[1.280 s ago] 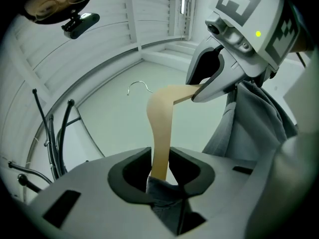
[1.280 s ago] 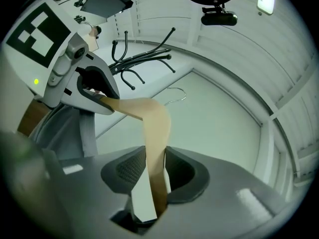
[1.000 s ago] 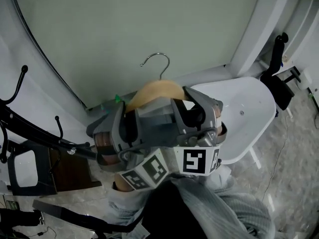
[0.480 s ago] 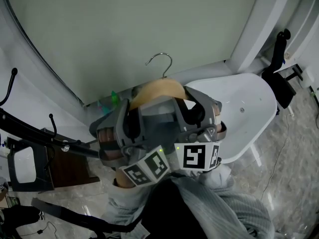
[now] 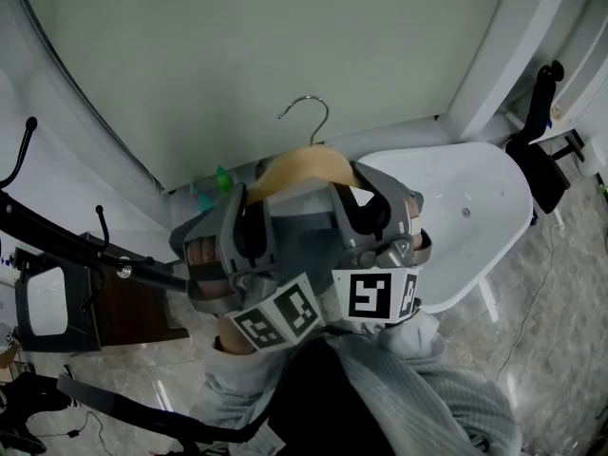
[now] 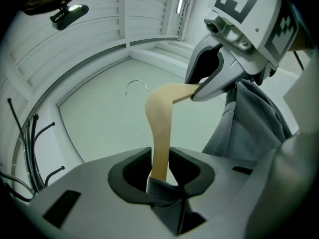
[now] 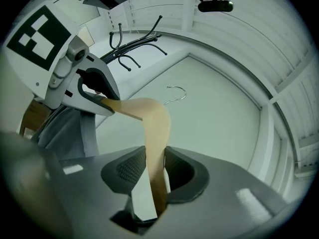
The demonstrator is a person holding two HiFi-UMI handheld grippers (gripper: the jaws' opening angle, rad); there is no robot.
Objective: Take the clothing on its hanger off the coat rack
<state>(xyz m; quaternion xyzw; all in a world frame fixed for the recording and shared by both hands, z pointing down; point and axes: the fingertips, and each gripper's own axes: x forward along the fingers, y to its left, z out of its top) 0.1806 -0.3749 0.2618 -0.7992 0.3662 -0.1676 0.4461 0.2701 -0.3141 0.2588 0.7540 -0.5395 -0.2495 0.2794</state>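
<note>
While it hung clear of the coat rack (image 5: 66, 250), well apart from it, the wooden hanger (image 5: 302, 167) was clamped at both arm ends. The left gripper (image 6: 159, 171) was closed on wood and a fold of grey clothing (image 6: 249, 123), and the right gripper (image 7: 155, 171) on bare wood. Its wire hook (image 5: 309, 112) was caught on nothing. The wood was judged stiff and light, the cloth soft and likely to slide, so the arm ends were judged the surest hold.

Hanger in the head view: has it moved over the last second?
Yes, slightly. The hanger has drifted right, away from the coat rack: the gap between it and the rack's black arm has widened.
</note>
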